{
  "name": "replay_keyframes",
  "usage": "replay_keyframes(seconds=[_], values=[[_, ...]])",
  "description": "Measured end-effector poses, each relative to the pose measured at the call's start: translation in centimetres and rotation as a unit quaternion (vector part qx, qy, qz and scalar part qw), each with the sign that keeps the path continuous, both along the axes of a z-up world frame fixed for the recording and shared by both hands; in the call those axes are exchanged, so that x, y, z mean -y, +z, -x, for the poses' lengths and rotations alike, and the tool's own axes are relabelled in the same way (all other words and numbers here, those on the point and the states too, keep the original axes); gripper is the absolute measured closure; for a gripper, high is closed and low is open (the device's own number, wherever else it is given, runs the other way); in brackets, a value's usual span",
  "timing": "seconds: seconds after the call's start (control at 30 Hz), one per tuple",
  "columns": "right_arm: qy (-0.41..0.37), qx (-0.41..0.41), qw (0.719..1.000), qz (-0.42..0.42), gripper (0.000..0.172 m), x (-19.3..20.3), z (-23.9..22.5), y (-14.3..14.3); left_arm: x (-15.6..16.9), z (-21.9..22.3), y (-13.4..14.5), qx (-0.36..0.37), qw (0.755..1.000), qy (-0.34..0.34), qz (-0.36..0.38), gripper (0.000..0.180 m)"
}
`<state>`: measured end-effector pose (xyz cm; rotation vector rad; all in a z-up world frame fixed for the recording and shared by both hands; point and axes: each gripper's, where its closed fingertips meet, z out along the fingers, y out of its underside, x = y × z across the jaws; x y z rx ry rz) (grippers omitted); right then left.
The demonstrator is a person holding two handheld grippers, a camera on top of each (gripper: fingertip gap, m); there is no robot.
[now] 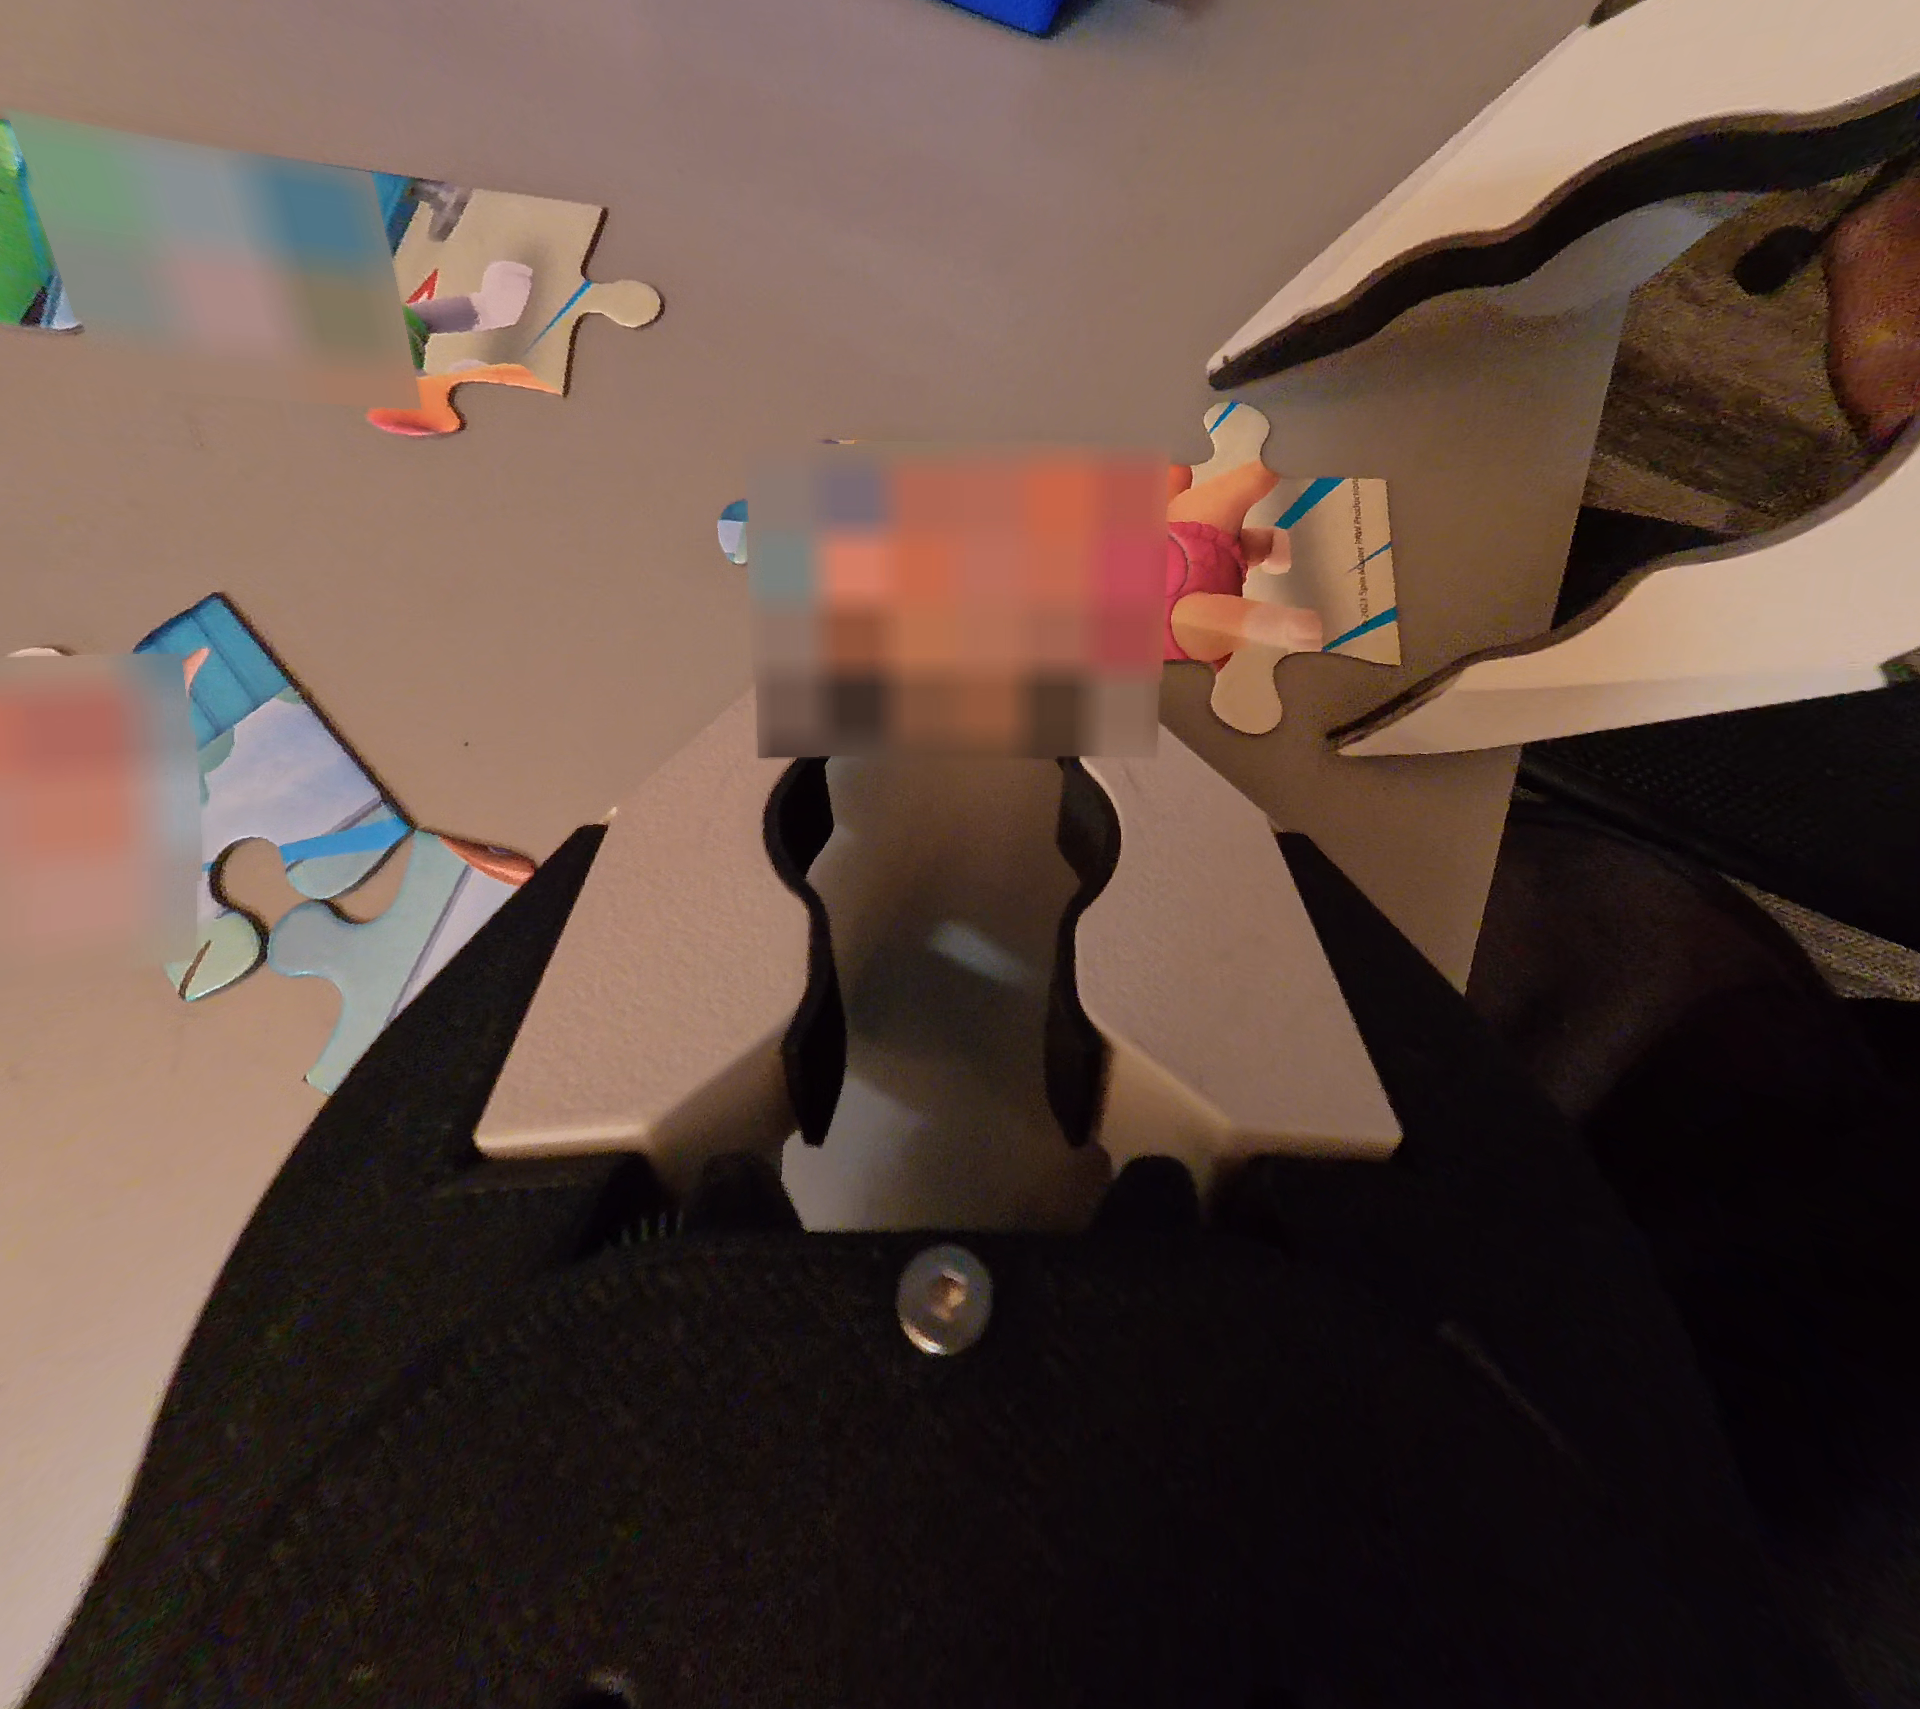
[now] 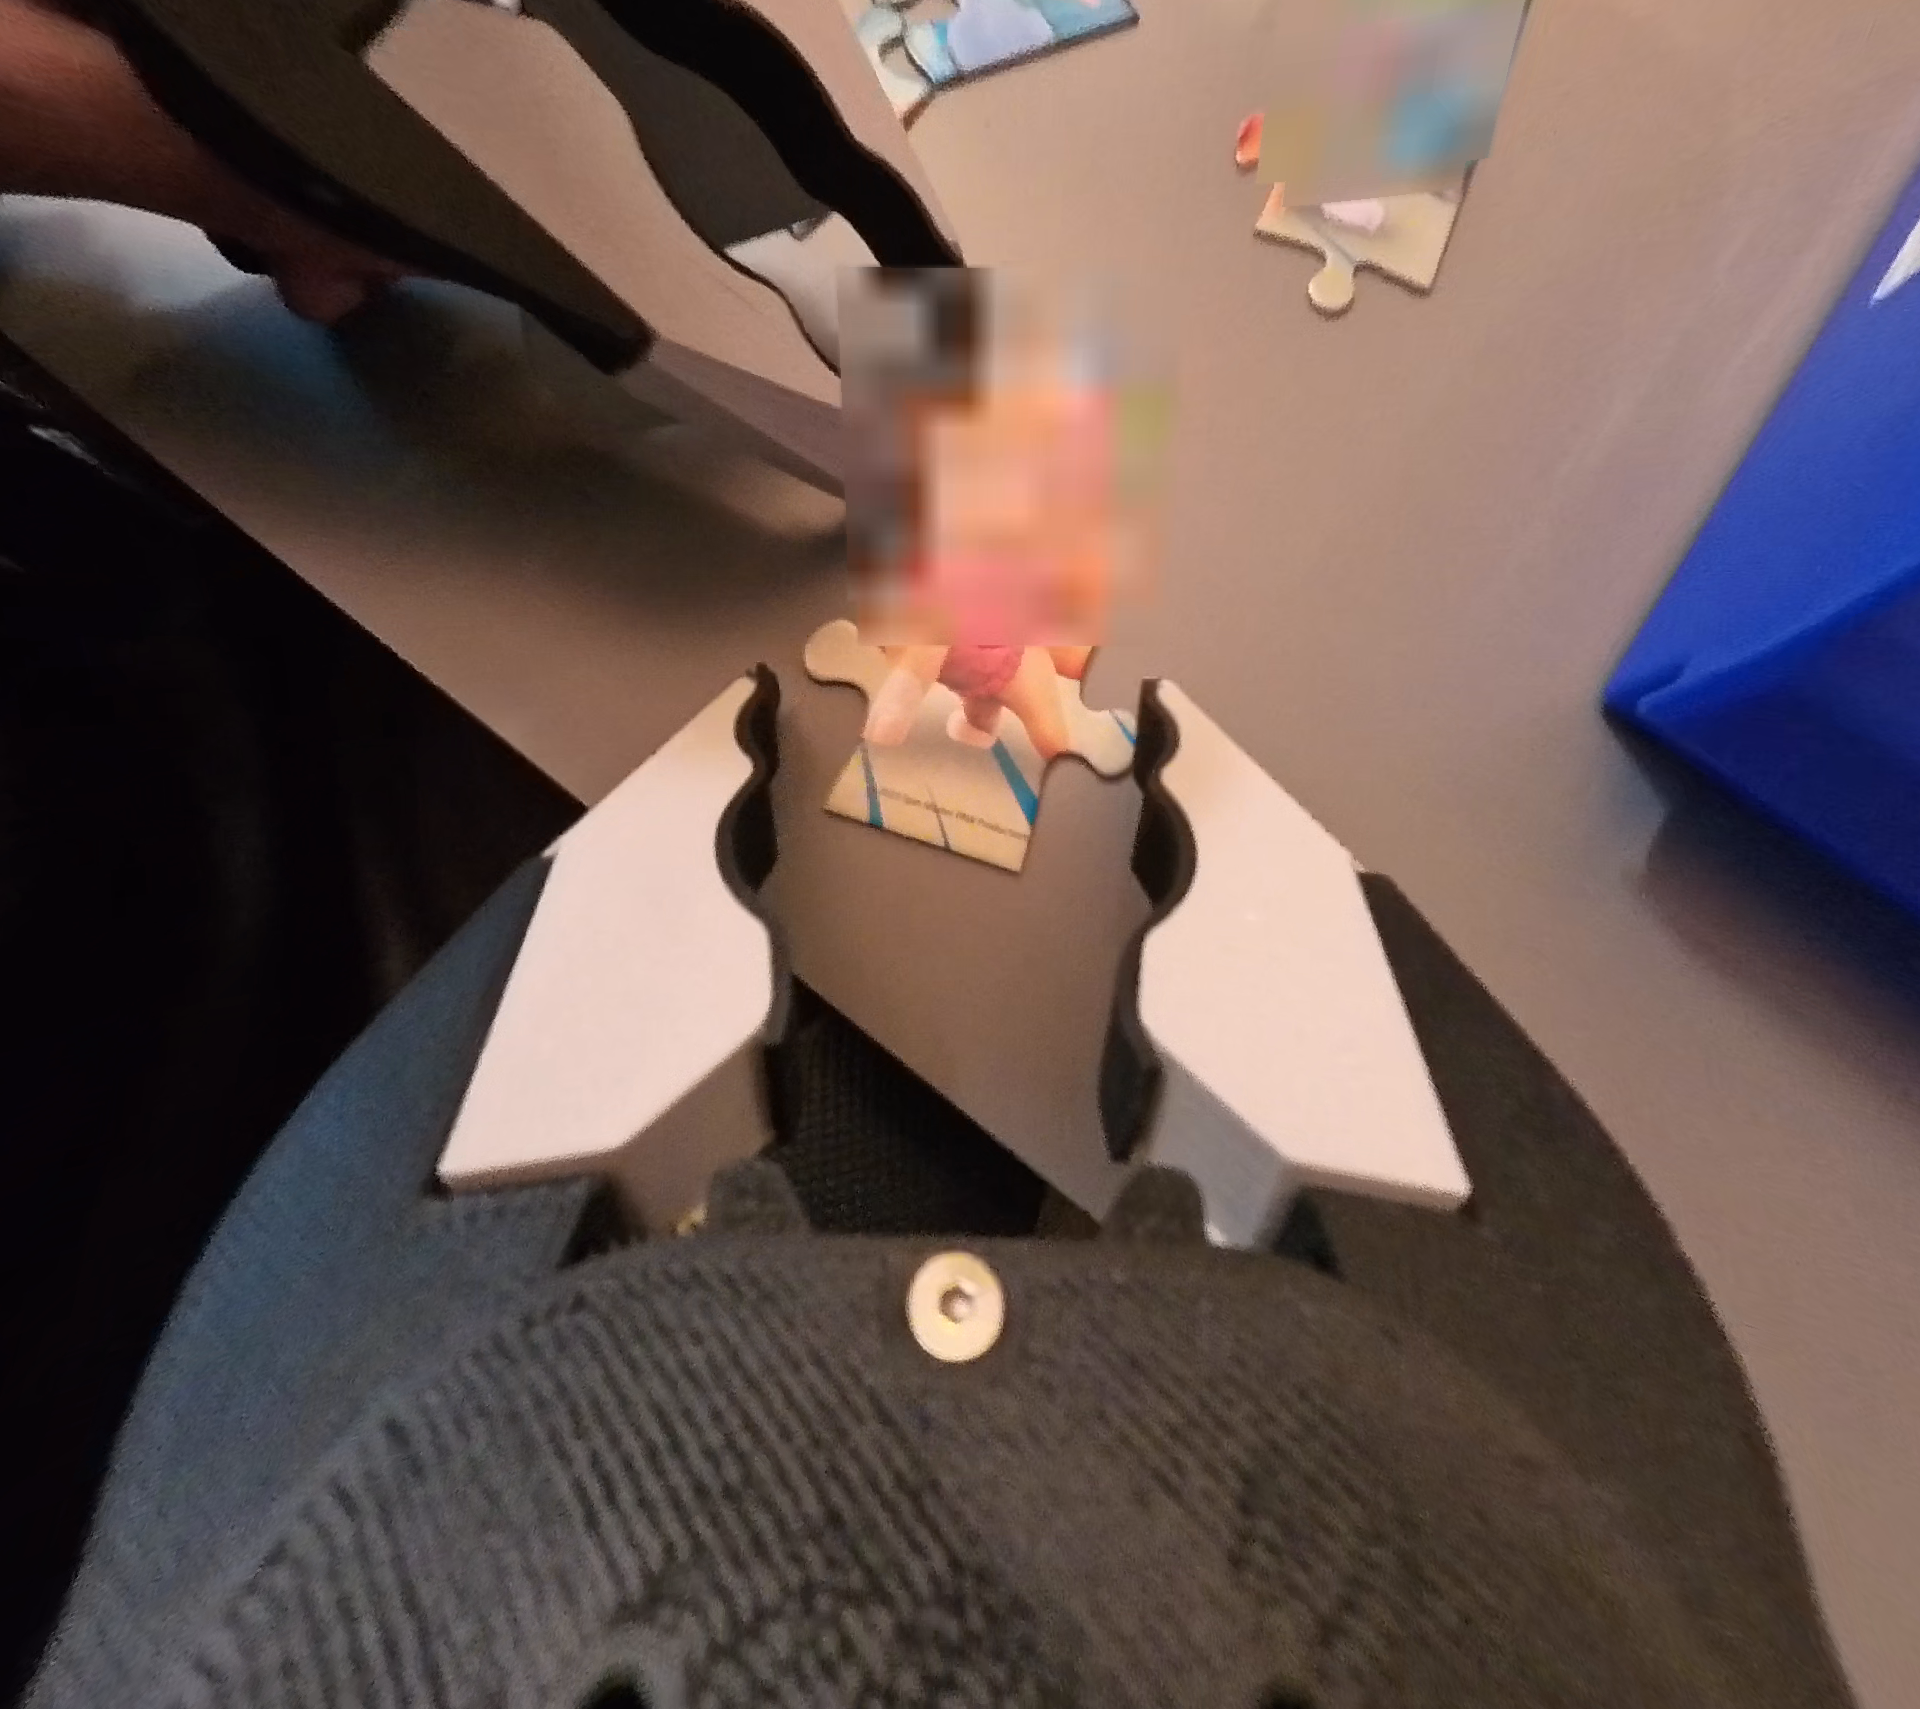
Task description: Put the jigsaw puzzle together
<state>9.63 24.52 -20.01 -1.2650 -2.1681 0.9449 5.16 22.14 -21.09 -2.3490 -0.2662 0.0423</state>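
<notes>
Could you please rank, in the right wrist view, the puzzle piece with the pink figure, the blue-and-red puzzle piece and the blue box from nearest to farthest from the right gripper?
From the right gripper:
1. Puzzle piece with the pink figure, flat on the table between the open fingertips.
2. Blue box, off to the right.
3. Blue-and-red puzzle piece, far ahead, slightly left of centre.

Tiny print line along puzzle piece (image 1: 1304,579) edge — perhaps credit, blurred.

Left gripper (image 1: 940,766) fingertips behind mosaic patch.
</notes>
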Motion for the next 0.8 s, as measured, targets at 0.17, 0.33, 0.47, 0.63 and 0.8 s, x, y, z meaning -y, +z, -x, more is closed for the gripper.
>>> replay_keyframes(seconds=[0.17, 0.33, 0.47, 0.63, 0.8], values=[[0.000, -0.017, 1.000, 0.014, 0.113, 0.6, 1.4, 0.4, 0.0, 0.0, 0.0, 0.002, 1.000, 0.001, -0.001, 0.141], [-0.002, 0.013, 1.000, 0.021, 0.118, 0.7, 1.5, -0.7, 0.0, 0.0, 0.0, 0.005, 1.000, 0.001, -0.002, 0.142], [0.006, -0.025, 0.999, 0.024, 0.128, 0.9, 1.7, 0.8, 0.0, 0.0, 0.0, 0.006, 1.000, 0.002, -0.004, 0.142], [0.008, -0.001, 1.000, 0.022, 0.142, 0.7, 1.6, -0.4, 0.0, 0.1, 0.0, 0.006, 1.000, 0.002, -0.001, 0.142], [0.015, -0.026, 0.999, 0.031, 0.143, 0.6, 1.5, 0.8, 0.6, 0.9, 0.9, -0.010, 1.000, 0.017, -0.012, 0.140]])
